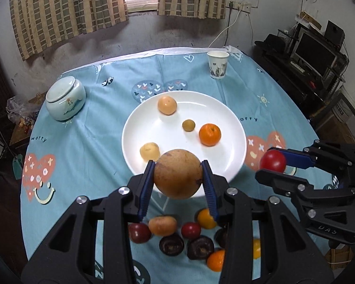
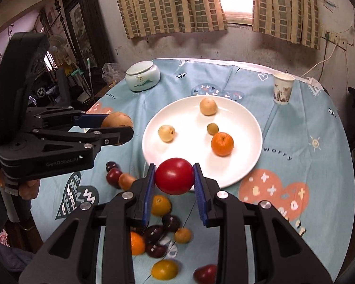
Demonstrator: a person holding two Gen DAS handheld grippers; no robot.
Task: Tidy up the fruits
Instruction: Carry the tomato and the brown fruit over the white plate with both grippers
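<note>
Above the plate's (image 1: 224,108) six o'clock rim, the left claw (image 1: 178,174) pinches a brown fruit (image 1: 178,174); at three o'clock the right claw (image 2: 174,176) pinches a tomato (image 2: 174,176).

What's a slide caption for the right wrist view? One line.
Right gripper holds a red tomato near the white plate of four fruits.

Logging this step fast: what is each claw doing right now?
Left claw: closed on the brown round fruit.
Right claw: closed on the red fruit.
</note>
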